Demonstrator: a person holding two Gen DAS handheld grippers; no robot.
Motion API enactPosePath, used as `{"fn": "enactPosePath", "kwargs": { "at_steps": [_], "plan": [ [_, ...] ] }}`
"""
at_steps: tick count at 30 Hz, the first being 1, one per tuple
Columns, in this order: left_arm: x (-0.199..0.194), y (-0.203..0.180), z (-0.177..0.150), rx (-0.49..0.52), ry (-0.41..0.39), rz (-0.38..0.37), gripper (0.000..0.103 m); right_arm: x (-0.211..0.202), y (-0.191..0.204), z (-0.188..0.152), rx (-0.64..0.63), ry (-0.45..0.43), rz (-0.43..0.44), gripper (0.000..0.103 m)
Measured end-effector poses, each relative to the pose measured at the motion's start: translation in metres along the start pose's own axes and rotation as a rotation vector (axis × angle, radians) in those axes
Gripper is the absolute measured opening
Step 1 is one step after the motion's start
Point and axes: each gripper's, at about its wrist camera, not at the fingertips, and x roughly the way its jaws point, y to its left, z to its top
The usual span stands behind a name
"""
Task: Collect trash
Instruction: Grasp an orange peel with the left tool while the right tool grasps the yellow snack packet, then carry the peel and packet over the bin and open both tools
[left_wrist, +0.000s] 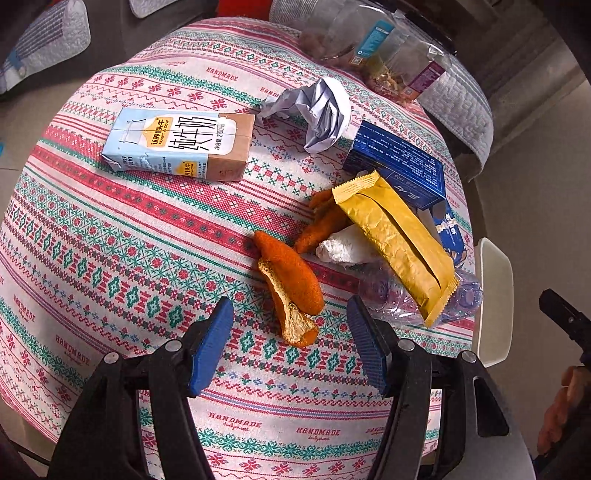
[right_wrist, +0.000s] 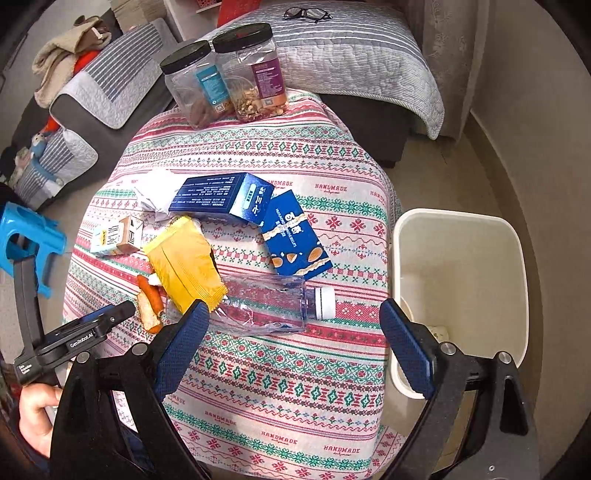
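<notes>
My left gripper (left_wrist: 290, 314) is open and empty, its blue pads on either side of the near end of an orange peel (left_wrist: 291, 288) on the patterned tablecloth (left_wrist: 110, 258). More peel (left_wrist: 317, 225), a white tissue wad (left_wrist: 347, 247), a yellow wrapper (left_wrist: 395, 240), a crushed clear bottle (left_wrist: 391, 295), a milk carton (left_wrist: 177, 144), crumpled paper (left_wrist: 317, 110) and a blue box (left_wrist: 399, 166) lie beyond. My right gripper (right_wrist: 291, 314) is open and empty, just in front of the clear bottle (right_wrist: 266, 302). The yellow wrapper (right_wrist: 184, 266) lies to its left.
A cream trash bin (right_wrist: 458, 288) stands at the table's right edge, with something small at its bottom. A flat blue biscuit box (right_wrist: 295, 240) lies behind the bottle. Two black-lidded snack jars (right_wrist: 229, 77) stand at the far edge. Sofas surround the table; a blue stool (right_wrist: 29, 236) stands at left.
</notes>
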Motion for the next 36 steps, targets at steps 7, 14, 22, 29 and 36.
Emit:
{"fn": "enactPosePath", "kwargs": {
  "at_steps": [7,14,22,29,36],
  "plan": [
    [0.033,-0.004,-0.009,0.008,0.055,0.025,0.039,0.043,0.033,0.001,0.007,0.073,0.130,0.088],
    [0.033,0.002,-0.008,0.013,0.053,-0.017,0.007,0.068,0.060,0.006,-0.052,0.080,0.119,0.077],
    [0.011,0.009,-0.004,-0.001,0.007,-0.053,0.006,0.088,0.080,0.012,-0.118,0.061,0.080,0.070],
    [0.005,0.008,-0.006,0.003,0.004,-0.082,0.006,0.094,0.098,0.010,-0.152,0.084,0.125,0.026],
    [-0.022,0.008,-0.003,0.004,-0.047,-0.135,0.006,0.052,0.102,0.013,-0.123,0.017,0.219,0.015]
  ]
}}
